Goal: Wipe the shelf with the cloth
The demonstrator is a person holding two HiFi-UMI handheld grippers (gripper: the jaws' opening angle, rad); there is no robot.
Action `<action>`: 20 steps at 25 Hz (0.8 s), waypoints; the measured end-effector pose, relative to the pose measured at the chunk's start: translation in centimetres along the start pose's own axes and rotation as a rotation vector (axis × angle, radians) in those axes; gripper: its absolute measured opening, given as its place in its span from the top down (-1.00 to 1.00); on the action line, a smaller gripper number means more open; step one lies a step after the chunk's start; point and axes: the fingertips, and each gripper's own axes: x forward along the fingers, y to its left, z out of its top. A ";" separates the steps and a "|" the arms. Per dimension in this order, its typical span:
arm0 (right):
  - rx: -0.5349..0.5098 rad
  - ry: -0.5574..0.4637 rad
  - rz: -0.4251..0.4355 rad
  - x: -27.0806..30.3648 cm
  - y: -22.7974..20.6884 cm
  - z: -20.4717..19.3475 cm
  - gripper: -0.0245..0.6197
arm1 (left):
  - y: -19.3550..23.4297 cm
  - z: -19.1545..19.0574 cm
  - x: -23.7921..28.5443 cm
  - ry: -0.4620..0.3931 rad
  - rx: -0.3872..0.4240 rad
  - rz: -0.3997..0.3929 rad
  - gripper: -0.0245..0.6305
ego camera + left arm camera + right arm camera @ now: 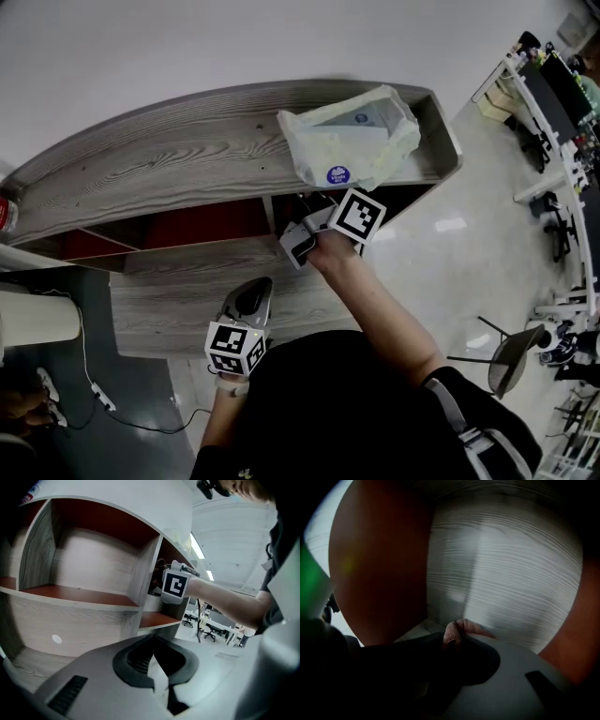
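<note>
Inside a right-hand compartment of the shelf [187,159], the right gripper [302,246] reached under the grey wood-grain top board. Its own view showed the jaws closed on a small bunch of pinkish cloth [455,631], which stuck up between their tips. Red side panels and a pale wood-grain back panel [506,578] filled the rest of that view. I could not tell whether the cloth touched any surface.

On top of the shelf, right above that compartment, lay a pale, crumpled plastic bag [352,141] with something flat and light blue inside. A round blue sticker [337,175] on the bag carried white print too small to read, and a smaller blue mark further up was equally illegible.

Lower down, the left gripper [251,300] hung in front of the lower shelf board with its 2 jaws shut together and nothing between them, as its own view [154,667] showed. That view also caught the right gripper's marker cube [175,587], a black square pattern on white, at the mouth of the right compartment.
</note>
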 end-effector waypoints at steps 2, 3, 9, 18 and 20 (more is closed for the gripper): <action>0.006 -0.003 -0.029 0.0 -1.3 -0.3 0.77 | 0.1 0.0 0.0 0.000 0.000 0.001 0.91; 0.010 -0.001 -0.045 -0.1 -2.0 -0.5 0.77 | 0.1 0.0 0.0 0.001 0.001 0.001 0.91; 0.062 0.015 -0.162 -1.7 -6.1 -2.4 0.77 | 0.2 -0.2 0.2 0.007 0.000 -0.001 0.91; 0.128 0.022 -0.236 -4.3 -8.0 -4.9 0.77 | -0.5 -0.4 0.4 0.016 0.005 -0.014 0.91; 0.131 0.029 -0.233 -4.6 -7.9 -5.2 0.77 | -0.7 -0.5 0.3 0.018 0.006 -0.015 0.91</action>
